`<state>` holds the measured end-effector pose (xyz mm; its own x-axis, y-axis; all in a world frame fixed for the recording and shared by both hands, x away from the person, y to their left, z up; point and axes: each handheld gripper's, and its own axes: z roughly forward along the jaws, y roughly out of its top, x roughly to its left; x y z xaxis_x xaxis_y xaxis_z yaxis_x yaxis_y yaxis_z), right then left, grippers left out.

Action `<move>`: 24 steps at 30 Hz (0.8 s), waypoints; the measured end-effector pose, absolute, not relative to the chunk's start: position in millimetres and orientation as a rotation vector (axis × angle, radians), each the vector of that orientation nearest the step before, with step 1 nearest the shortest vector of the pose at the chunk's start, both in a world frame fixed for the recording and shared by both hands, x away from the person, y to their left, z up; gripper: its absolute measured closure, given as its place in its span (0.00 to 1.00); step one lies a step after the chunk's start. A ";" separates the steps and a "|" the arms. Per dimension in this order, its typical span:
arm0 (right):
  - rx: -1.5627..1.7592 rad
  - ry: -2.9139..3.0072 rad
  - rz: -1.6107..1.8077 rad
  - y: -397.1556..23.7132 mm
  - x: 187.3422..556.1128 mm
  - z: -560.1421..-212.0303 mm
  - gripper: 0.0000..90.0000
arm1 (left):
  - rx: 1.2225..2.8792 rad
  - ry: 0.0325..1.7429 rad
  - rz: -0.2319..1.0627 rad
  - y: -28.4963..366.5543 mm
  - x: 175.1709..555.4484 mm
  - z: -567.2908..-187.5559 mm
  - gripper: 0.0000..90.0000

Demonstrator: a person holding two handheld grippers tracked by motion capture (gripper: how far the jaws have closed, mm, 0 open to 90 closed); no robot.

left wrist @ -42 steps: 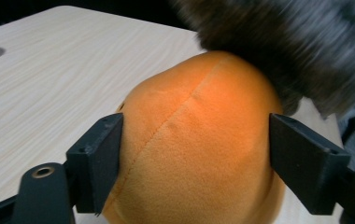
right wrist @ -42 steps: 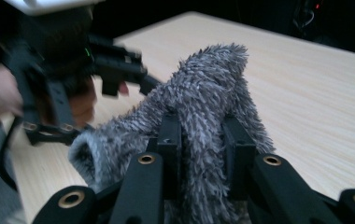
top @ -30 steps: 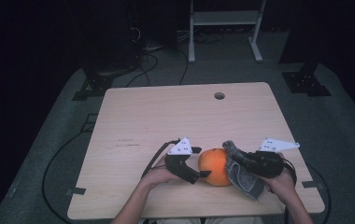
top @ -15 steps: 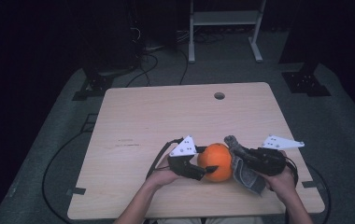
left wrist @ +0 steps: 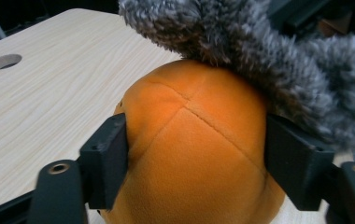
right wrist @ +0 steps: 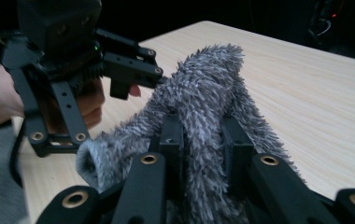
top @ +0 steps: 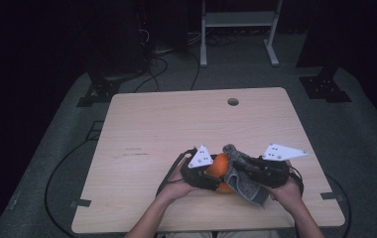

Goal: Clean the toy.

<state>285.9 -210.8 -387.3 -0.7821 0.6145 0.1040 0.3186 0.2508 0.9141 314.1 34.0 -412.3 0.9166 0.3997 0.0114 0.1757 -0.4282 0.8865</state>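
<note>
I am squeezing the orange plush ball [left wrist: 194,154] w/ left gripper [left wrist: 196,163] near table [top: 166,124] front edge, right gripper [right wrist: 201,140] pinching grey furry cloth [right wrist: 203,102], cloth draping over ball.

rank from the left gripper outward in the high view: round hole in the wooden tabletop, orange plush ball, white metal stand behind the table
1. Orange plush ball: between the jaws of the left gripper.
2. Round hole: far side of the tabletop, centre-right.
3. White metal stand: on the floor past the far edge.
</note>
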 end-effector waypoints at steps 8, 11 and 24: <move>0.917 2.251 1.509 -228.7 293.1 -399.9 0.81 | 1.979 0.435 0.193 40.8 327.8 -420.3 0.09; 0.918 2.256 1.516 -230.7 294.7 -402.6 0.80 | 1.981 0.391 0.156 37.4 326.8 -426.2 0.14; 0.993 2.253 1.505 -248.8 298.1 -409.7 0.80 | 2.067 0.335 0.121 27.8 327.3 -437.4 0.07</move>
